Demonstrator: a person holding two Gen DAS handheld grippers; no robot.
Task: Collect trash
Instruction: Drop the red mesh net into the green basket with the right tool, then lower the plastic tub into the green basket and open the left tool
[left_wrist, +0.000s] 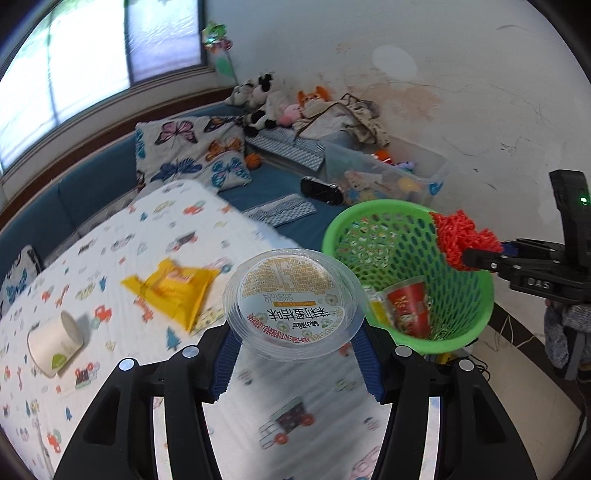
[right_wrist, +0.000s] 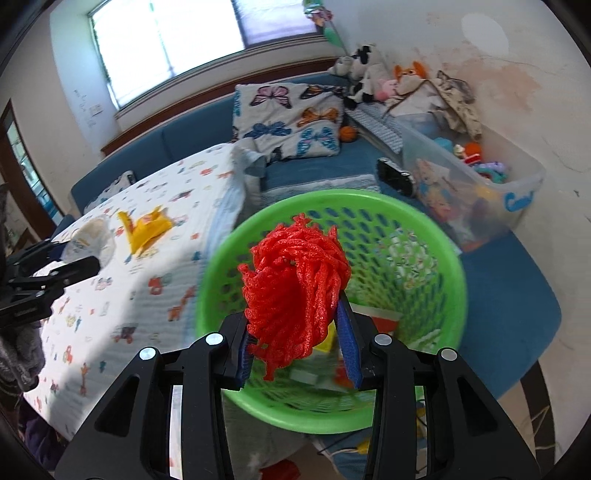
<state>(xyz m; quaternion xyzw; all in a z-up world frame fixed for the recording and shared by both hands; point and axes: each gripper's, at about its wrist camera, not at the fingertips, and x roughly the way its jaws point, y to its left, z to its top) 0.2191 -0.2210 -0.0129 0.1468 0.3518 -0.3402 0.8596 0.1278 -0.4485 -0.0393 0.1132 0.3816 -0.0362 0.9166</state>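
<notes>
Sunlit window glass and a stained white wall frame the left wrist view, with a blue couch below carrying a butterfly pillow (left_wrist: 192, 149), soft toys and a clear toy bin (left_wrist: 388, 173). Nearer lies a bed (left_wrist: 122, 236) under a white sheet printed with small cars. On the sheet rest a yellow wrapper (left_wrist: 173, 290) and, well apart toward the left edge, a white paper cup (left_wrist: 55, 341) on its side. The left tongs (left_wrist: 295, 354) grasp a clear plastic lid (left_wrist: 293, 301) with a printed label, its lower rim pinched between the blue pads and the lid raised above the sheet. Just beside the lid, to the right, a green basket (left_wrist: 476, 325) hangs off the bed edge with a red cup (left_wrist: 410, 310) inside. At the basket's far rim the right tongs (left_wrist: 476, 258) come in from the right, clenched on a red mesh net (left_wrist: 458, 236).

From the right wrist view, the same window, couch and pillow fill the background. The right tongs (right_wrist: 295, 347) hold the bunched red mesh net (right_wrist: 295, 284) between their blue pads, directly over the open mouth of the green basket (right_wrist: 436, 251). Blurred scraps lie in the basket's bottom. At the left edge the left tongs (right_wrist: 79, 266) show against the sheet with the clear plastic lid (right_wrist: 90, 240) at their tips; the yellow wrapper (right_wrist: 146, 229) lies just beyond.
</notes>
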